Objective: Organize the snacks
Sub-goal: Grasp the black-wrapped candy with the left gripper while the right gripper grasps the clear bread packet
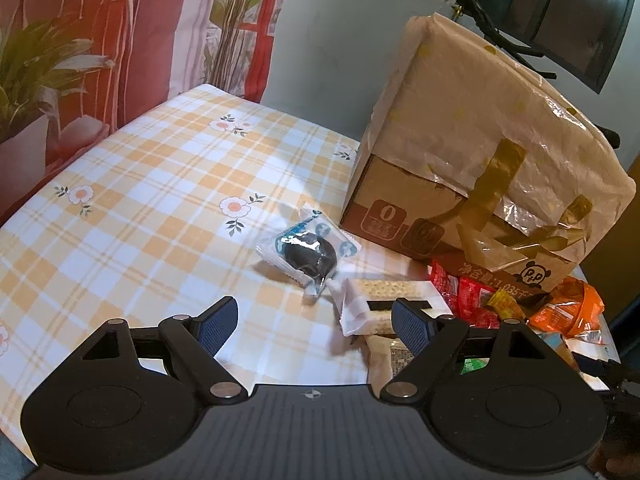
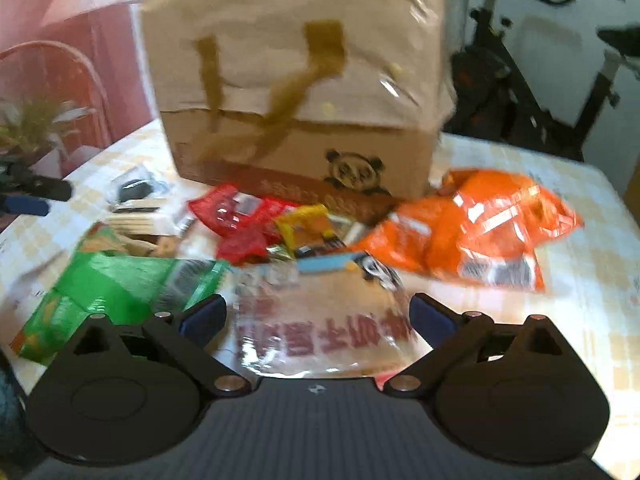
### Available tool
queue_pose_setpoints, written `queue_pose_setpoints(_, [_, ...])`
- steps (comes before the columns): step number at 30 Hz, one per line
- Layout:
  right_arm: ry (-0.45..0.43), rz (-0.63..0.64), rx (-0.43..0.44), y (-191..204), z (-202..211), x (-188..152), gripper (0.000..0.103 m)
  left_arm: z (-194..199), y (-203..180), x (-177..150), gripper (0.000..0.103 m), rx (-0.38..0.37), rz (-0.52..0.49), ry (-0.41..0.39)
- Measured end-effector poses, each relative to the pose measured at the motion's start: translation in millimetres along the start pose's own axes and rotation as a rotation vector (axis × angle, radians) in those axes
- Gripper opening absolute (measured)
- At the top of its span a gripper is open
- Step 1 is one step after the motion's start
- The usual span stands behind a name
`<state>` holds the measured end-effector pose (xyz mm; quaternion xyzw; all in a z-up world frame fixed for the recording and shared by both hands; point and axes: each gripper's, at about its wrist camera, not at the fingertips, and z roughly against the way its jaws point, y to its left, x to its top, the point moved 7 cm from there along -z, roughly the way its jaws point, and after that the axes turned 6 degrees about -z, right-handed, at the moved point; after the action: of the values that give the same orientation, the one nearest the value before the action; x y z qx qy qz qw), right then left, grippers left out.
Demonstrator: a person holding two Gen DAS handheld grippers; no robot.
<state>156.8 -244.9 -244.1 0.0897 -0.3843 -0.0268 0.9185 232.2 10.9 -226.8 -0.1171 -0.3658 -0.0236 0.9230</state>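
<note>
1. Left tongs (image 1: 314,318) gape wide, gripping nothing; a wrapped dark cake (image 1: 310,250) lies just ahead on the worktop (image 1: 140,200).
2. Right tongs (image 2: 318,314) gape too, a clear packet (image 2: 320,320) lying loose between them, the box (image 2: 304,80) beyond.

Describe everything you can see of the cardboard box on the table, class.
The cardboard box is large and brown, standing upright on the checked tablecloth. Pale crinkled paper or plastic covers its top and upper sides, held by strips of brownish tape. The bare lower band shows red printing and a panda drawing. It looks closed. Snack packets are heaped along its base, among them red ones and an orange bag; whether they touch it is unclear.
</note>
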Motion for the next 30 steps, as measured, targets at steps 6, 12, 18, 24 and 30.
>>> queue_pose_setpoints(6, [-0.034,-0.034,0.022,-2.1,-8.5,3.2,0.100,-1.9,0.1,-1.2,0.085,0.006,-0.002,0.004])
queue_pose_setpoints(12, [-0.080,0.002,0.013,2.9,-13.5,1.2,0.099,-5.2,2.9,-3.2,0.085,0.016,0.002,0.017])
queue_pose_setpoints(18, [-0.107,0.037,-0.011,6.0,-11.0,-0.9,0.099,-9.0,-1.8,-6.5,0.085,0.007,-0.013,0.033])
queue_pose_setpoints(24, [-0.117,0.027,-0.045,3.9,-10.3,-2.1,0.102,-11.9,-2.8,-8.4,0.085,0.012,-0.015,0.044])
queue_pose_setpoints(30, [-0.105,0.033,-0.054,4.5,-13.4,-3.1,0.103,-13.1,-1.2,-9.4,0.085,0.014,-0.010,0.048])
